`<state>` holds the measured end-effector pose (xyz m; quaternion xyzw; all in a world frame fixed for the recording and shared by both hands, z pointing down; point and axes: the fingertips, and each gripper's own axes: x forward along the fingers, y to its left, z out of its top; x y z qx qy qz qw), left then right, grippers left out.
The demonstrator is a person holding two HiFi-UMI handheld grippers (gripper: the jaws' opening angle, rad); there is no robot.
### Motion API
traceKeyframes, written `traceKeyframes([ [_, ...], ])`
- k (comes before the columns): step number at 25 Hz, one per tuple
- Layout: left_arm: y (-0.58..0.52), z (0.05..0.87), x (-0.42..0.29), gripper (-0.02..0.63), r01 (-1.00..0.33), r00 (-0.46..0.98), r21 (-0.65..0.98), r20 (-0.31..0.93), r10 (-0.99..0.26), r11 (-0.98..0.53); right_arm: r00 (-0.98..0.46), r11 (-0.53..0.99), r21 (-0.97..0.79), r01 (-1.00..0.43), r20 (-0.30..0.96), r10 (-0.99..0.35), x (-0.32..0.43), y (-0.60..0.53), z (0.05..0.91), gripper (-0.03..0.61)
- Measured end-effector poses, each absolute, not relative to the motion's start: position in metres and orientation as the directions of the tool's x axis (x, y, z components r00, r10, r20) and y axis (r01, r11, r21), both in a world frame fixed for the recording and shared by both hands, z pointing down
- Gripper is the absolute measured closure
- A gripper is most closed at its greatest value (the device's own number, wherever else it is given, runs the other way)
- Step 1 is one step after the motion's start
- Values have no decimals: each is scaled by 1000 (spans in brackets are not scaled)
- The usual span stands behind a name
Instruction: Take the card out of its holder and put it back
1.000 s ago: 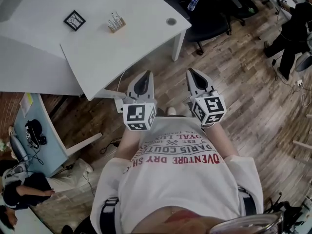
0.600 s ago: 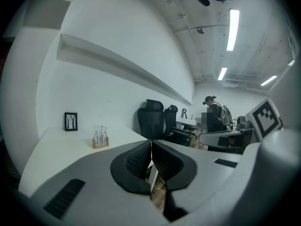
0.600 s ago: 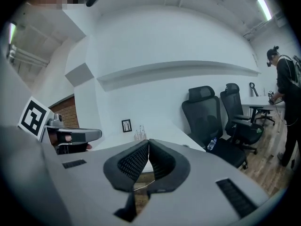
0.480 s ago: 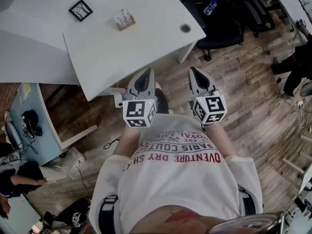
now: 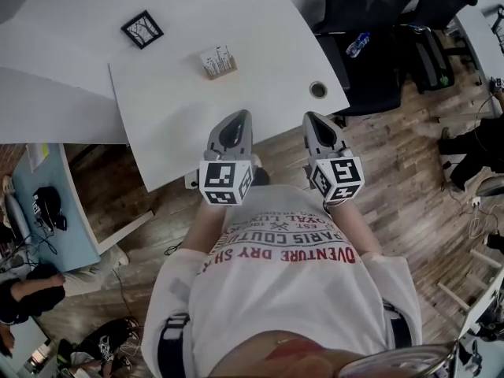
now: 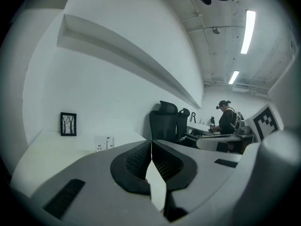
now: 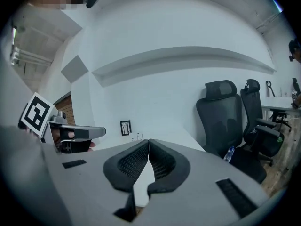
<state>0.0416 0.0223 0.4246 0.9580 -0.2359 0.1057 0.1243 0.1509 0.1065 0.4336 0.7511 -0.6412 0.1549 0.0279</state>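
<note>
As far as I can judge, nothing of the task is done yet: the card (image 5: pixel 216 56) stands in its small wooden holder (image 5: pixel 221 71) on the white table (image 5: pixel 260 46), near a black picture frame (image 5: pixel 142 29). The left tongs (image 5: pixel 239 118) and the right tongs (image 5: pixel 310 120) are both clenched on nothing, side by side at the near table edge, well apart from the holder. Reaching it, drawing the card out and sliding it back are all left.
</note>
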Motion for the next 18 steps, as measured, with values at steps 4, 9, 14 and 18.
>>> traceKeyframes([
  [4,-22,426,49,589,-506,852,191,265,-452,-841,88,-133,-148,-980,273,-958,161,51,434,552],
  [9,-66,428,46,589,-561,818,181,272,-507,-808,8,-52,-175,-983,247,-969,163,-3,432,552],
  [14,-95,436,37,589,-649,753,176,292,-590,-741,-112,71,-172,-983,243,-964,161,-46,437,552],
  [18,-114,443,38,589,-722,686,182,312,-657,-667,-211,169,-176,-970,260,-942,165,-75,444,552],
])
